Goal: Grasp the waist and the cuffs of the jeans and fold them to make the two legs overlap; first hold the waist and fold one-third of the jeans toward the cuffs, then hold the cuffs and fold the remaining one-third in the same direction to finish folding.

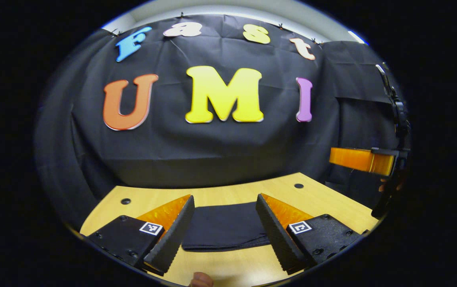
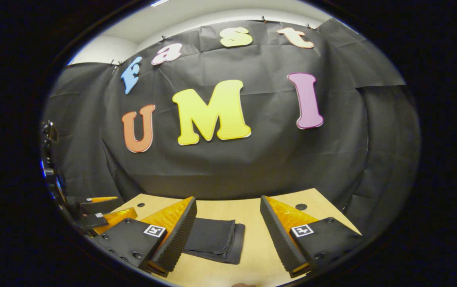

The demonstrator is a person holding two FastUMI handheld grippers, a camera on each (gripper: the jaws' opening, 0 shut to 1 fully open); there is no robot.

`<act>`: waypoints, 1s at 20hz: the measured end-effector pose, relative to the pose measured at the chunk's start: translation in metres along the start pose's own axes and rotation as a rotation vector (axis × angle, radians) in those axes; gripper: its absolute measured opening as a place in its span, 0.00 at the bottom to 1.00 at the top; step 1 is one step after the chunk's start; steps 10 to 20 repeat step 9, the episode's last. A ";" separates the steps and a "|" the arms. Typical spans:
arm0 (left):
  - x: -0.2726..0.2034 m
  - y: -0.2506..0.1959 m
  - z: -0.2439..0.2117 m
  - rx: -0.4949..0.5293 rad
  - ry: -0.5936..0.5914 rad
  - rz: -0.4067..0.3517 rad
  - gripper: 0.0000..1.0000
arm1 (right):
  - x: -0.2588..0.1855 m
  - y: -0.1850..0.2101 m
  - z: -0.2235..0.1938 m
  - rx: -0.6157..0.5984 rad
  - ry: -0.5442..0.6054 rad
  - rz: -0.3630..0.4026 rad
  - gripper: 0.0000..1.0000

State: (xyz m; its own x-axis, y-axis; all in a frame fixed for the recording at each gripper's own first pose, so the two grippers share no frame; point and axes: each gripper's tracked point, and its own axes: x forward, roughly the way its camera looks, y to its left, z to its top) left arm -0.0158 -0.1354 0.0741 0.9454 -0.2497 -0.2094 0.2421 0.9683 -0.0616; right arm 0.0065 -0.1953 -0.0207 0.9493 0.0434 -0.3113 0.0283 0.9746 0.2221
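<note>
Looks basically done to me. The jeans sit on the table as a compact stacked bundle, layers showing at the edge in the right gripper view, so both folds seem made. Left gripper hangs above them, jaws wide, holding nothing. Right gripper is the same, wide apart and empty, jeans toward its left finger. My guess: they're held up clear so the bundle isn't disturbed.

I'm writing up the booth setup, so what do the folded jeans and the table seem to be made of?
The jeans: dark matte cloth, probably denim; soft stacked layers show at the folded edge. The table: light wood or wood-look laminate, smooth with faint grain and a slight sheen; which one is unclear.
</note>
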 end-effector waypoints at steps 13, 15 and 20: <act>-0.046 0.058 0.036 -0.007 -0.103 0.129 0.99 | 0.011 0.077 -0.005 -0.077 -0.019 0.099 0.98; -0.046 0.058 0.036 -0.007 -0.103 0.129 0.99 | 0.011 0.077 -0.005 -0.077 -0.019 0.099 0.98; -0.046 0.058 0.036 -0.007 -0.103 0.129 0.99 | 0.011 0.077 -0.005 -0.077 -0.019 0.099 0.98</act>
